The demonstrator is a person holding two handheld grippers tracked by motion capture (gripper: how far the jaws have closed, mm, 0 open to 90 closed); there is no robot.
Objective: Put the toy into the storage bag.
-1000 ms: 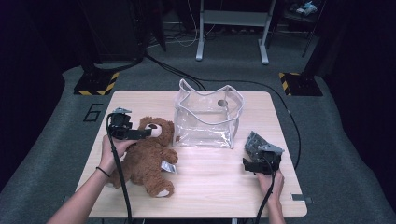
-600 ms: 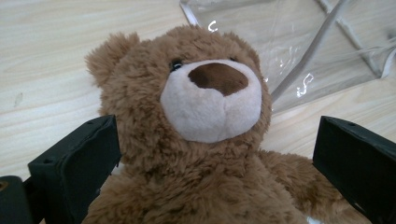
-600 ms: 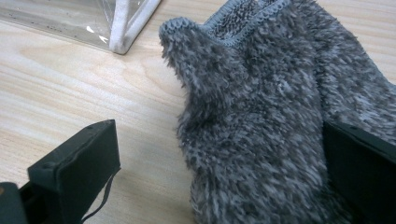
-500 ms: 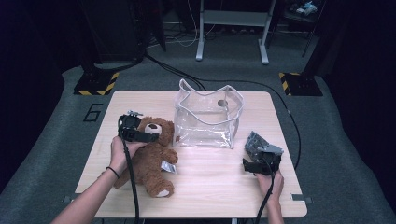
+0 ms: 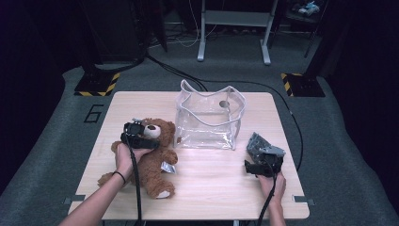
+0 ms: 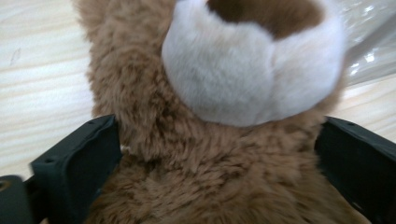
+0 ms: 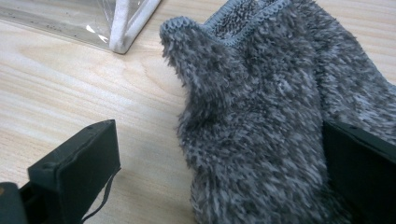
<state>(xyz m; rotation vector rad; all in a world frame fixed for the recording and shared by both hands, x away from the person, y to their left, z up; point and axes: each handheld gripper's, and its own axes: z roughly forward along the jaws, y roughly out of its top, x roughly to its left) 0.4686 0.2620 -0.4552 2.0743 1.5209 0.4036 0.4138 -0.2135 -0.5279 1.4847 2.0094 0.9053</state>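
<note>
Your left gripper [image 5: 141,137] straddles the teddy bear [image 5: 151,157] at its neck, jaws wide open, nothing clamped. Bear lies on the counter [image 5: 211,179], head toward the clear bag [image 5: 209,120] just beside it. Right gripper [image 5: 259,165], also open, is over the grey cloth [image 5: 256,143].

Plush brown teddy bear [image 5: 153,155], fuzzy grey cloth [image 7: 275,116], glossy clear plastic bag [image 5: 207,120], matt wooden table [image 5: 211,188].

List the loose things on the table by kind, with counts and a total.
Brown teddy bear: 1
Clear plastic bag: 1
Grey fuzzy cloth: 1
Total: 3
</note>
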